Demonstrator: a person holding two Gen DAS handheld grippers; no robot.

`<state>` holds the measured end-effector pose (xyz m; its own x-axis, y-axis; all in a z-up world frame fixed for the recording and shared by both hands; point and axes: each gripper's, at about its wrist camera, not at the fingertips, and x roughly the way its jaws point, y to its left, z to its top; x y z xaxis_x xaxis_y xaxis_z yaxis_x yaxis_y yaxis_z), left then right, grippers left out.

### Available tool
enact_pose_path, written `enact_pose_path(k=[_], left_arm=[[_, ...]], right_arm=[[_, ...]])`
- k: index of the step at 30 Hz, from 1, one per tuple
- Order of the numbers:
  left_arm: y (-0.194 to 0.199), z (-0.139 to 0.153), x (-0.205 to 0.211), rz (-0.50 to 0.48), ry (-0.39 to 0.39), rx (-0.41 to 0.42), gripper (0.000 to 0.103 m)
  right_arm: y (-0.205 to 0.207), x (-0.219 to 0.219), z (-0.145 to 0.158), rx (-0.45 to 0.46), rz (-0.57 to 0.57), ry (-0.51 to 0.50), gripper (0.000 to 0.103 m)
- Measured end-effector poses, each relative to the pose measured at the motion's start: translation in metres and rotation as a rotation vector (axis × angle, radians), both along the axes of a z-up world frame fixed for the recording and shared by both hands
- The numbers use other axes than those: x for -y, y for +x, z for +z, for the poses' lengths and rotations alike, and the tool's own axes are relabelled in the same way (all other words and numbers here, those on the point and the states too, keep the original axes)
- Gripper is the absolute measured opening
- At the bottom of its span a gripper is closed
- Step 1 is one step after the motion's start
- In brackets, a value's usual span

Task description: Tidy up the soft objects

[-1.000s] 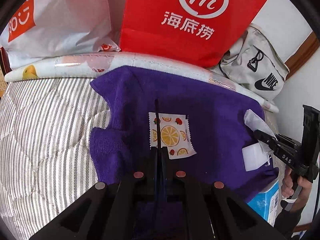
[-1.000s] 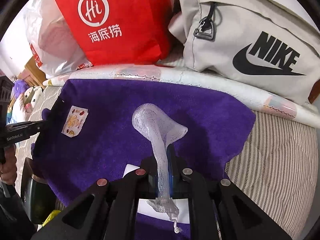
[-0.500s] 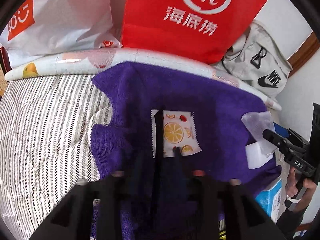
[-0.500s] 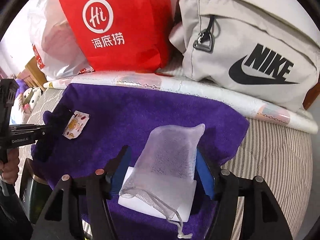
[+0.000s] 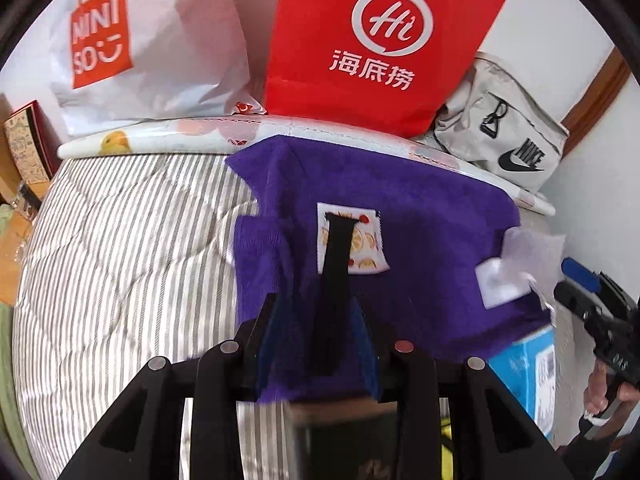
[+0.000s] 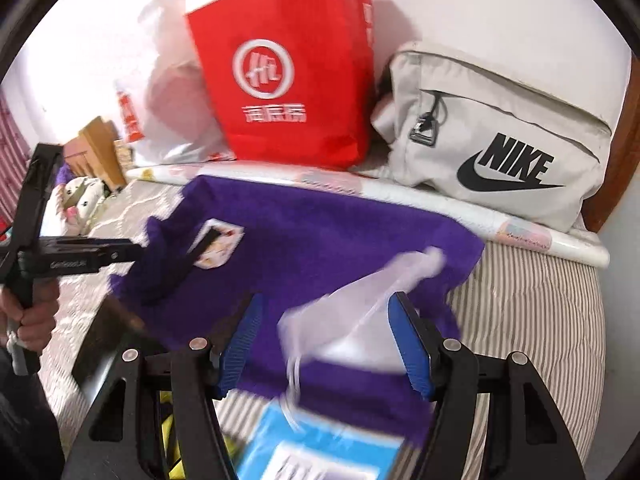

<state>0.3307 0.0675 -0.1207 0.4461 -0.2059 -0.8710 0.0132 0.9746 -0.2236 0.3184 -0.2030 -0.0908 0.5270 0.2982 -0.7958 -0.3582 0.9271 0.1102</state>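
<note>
Both tongs, left gripper and right gripper, gaped wide, empty; near-right mesh pouch looked light, floppy, best pinched at its drawstring neck.

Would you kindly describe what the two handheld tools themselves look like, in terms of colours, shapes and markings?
Both are matte black frames with triangular cut-outs and round silver fasteners; the left tool also has one red fastener. Each finger carries a blue pad, ribbed on the right tool. Seen from the side, each has a pistol-style handle gripped by a bare hand and small white lettering, too blurred to read surely.
</note>
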Motion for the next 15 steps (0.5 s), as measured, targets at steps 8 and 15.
enact_pose_path(k=[8,15], left_arm=[[-0.045,0.008,-0.007,-0.012,-0.002,0.014,0.034],[-0.072,0.003,-0.018,-0.004,-0.062,0.011,0.034]], right_arm=[[-0.072,-0.029,-0.001,-0.011,0.126,0.003,0.065],[-0.127,-0.061,-0.014,-0.031,0.293,0.027,0.066]])
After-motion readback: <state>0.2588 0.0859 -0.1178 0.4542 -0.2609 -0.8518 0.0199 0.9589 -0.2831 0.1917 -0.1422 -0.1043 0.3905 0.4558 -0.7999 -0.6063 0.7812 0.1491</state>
